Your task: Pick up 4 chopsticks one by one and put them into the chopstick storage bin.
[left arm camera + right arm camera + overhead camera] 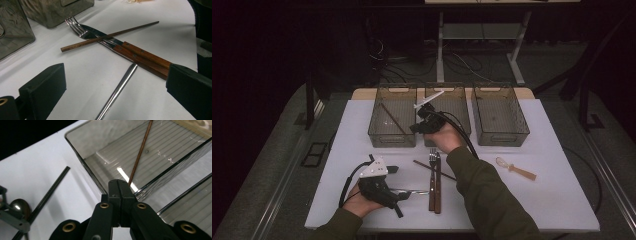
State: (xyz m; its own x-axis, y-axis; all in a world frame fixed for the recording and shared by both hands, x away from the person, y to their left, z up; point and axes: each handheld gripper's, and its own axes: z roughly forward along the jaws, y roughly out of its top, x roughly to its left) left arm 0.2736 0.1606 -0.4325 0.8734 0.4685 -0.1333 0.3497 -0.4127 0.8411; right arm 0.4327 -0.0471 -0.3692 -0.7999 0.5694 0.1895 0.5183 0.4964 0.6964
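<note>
Three bins (392, 116) line the upper middle of the high view, walling off the far counter (557, 195); gaps between them are narrow. Right gripper (426, 121) hangs over the middle bin's (458, 102) near wall, jaws together. Lower centre: fork (431, 177) and knife (438, 182) side by side, a chopstick (434, 170) across them. Left gripper (399, 192), jaws apart, sits lower left with a steel rod (117, 91) between them. Spoon (515, 168) right of centre. Open counter at lower right and left edge.
</note>
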